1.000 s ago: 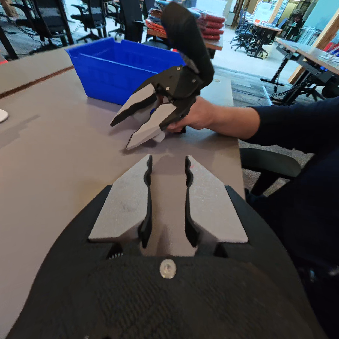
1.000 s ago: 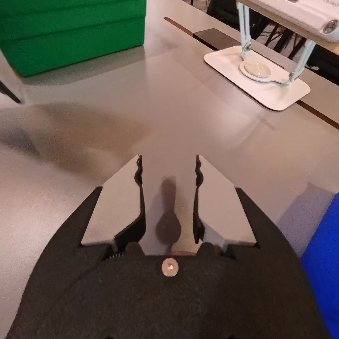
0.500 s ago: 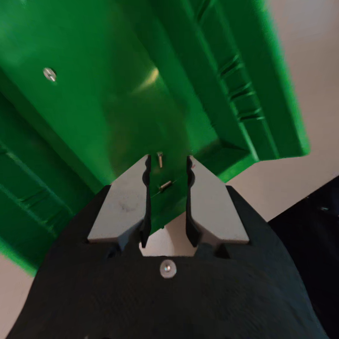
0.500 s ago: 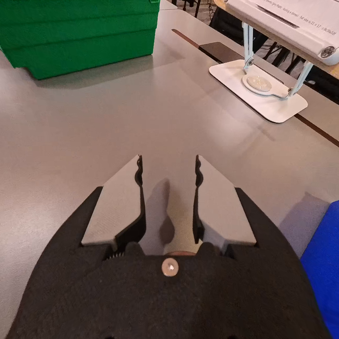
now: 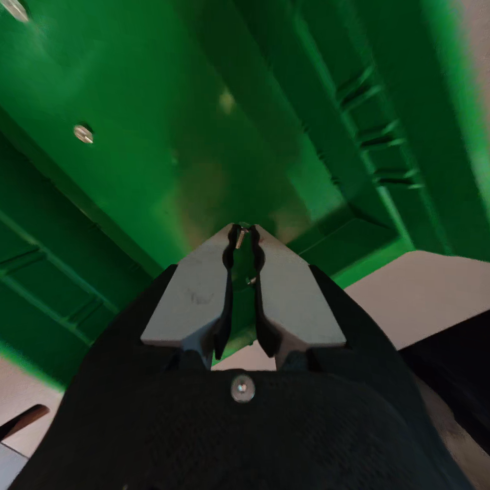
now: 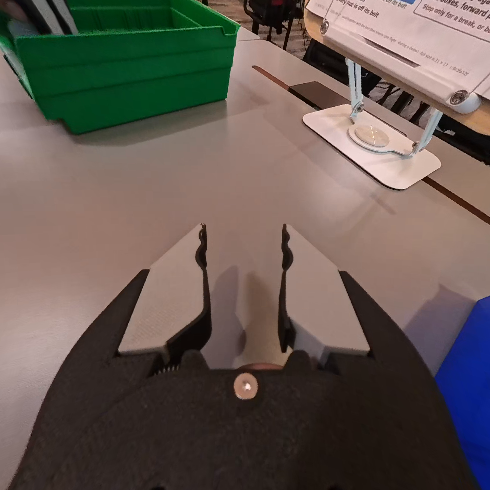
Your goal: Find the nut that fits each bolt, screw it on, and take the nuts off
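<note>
Small silver threaded bolt (image 5: 239, 238) pinched at very tips of left gripper (image 5: 242, 233), low over floor of green plastic bin (image 5: 164, 111) near its corner. Right gripper (image 6: 243, 230) spread, empty, above grey table (image 6: 132, 191). Shallow tip-hold: could twist, slip, drop during lift

Three bolts (image 5: 240, 238), one green bin (image 6: 124, 79), one blue bin (image 6: 469, 384)

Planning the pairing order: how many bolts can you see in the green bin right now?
3. One bolt sits between the left gripper tips; a second bolt lies nearer, between the fingers; a third bolt lies far left on the green bin floor. Others may be hidden.
</note>
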Motion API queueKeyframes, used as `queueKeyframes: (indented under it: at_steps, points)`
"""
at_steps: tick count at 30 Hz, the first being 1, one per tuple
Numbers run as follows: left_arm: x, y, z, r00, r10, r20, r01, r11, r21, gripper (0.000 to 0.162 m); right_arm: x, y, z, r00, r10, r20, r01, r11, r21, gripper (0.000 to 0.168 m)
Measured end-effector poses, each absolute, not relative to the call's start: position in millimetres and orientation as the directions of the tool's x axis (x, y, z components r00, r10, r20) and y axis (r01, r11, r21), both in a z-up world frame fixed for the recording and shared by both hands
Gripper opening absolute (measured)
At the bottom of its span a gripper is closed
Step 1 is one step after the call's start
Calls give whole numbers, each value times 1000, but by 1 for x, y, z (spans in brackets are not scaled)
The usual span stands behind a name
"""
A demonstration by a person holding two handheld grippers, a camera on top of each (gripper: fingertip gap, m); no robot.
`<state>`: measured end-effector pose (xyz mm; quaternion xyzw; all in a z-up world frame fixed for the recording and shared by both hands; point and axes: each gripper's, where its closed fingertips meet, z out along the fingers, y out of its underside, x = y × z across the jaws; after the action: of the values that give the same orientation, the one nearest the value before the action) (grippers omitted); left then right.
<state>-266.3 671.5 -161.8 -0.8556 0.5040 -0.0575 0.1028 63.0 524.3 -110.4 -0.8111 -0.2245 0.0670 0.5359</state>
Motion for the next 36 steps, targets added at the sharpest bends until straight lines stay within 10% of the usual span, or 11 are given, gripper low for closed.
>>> queueKeyframes:
  at_steps: [8, 21, 36]
  points:
    - [-120, 570, -26, 75, -997, -1, -624, -46, -780, 8, 55, 520, -102, 866, 489, 103, 279, -302, -912, 53]
    - [0, 460, -187, -392, -920, -16, -746, 329, -579, 9, 59, 515, -124, 847, 529, 48, 295, -395, -870, 50]
    - [-68, 466, -160, -157, -985, 68, -697, 62, -715, 28, -6, 472, -161, 636, 767, -85, 457, -464, -759, 31]
